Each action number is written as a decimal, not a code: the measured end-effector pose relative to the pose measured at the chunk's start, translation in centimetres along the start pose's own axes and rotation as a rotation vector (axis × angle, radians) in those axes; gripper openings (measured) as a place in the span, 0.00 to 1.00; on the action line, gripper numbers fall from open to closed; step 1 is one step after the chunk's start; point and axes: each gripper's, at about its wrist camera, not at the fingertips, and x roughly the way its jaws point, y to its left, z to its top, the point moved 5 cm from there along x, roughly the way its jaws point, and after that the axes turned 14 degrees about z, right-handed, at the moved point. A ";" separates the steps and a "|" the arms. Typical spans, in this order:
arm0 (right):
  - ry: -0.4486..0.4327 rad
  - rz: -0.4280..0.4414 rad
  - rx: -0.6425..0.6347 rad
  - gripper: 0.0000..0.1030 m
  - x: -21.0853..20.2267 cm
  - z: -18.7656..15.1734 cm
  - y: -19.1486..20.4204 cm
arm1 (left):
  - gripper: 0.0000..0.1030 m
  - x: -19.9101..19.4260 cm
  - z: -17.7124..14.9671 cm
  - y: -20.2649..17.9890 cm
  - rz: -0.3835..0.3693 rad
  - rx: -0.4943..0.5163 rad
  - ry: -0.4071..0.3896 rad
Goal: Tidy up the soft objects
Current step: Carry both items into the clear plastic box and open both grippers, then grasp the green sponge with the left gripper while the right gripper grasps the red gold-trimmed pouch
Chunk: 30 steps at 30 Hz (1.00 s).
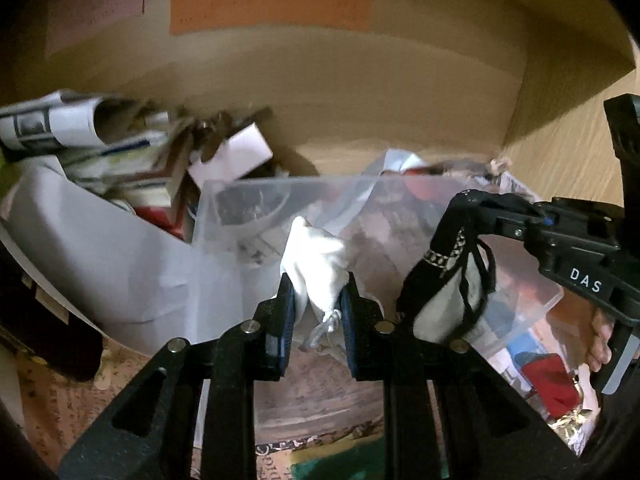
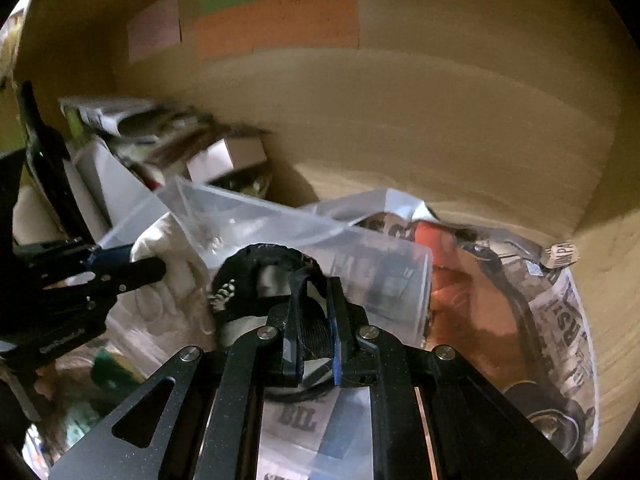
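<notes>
My left gripper [image 1: 318, 286] is shut on a white cloth pouch [image 1: 314, 258] with a drawstring and holds it over a clear plastic bin [image 1: 248, 200]. The pouch shows in the right wrist view [image 2: 168, 264] with the left gripper [image 2: 132, 262] at the left. My right gripper [image 2: 314, 284] is shut on a black and white fabric item [image 2: 260, 268] with black straps. In the left wrist view that item [image 1: 448, 280] hangs from the right gripper [image 1: 468, 200] above the bin's right side.
A clear plastic bag [image 2: 384, 204] and printed paper [image 2: 568, 320] lie at the right. Boxes and papers [image 1: 132, 152] are piled at the left. A brown cardboard wall [image 1: 360, 92] with orange and green labels [image 1: 268, 4] stands behind.
</notes>
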 end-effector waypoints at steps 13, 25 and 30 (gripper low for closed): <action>0.004 -0.011 -0.061 0.66 -1.3 -0.4 1.8 | 0.63 -2.9 0.2 0.9 0.026 -0.015 -0.069; -0.208 -0.071 -0.079 0.80 -10.0 -1.7 3.9 | 0.79 -9.8 -1.5 2.3 0.049 -0.047 -0.198; -0.176 -0.075 -0.020 0.80 -10.2 -5.0 3.5 | 0.80 -10.2 -3.5 2.0 0.054 -0.028 -0.182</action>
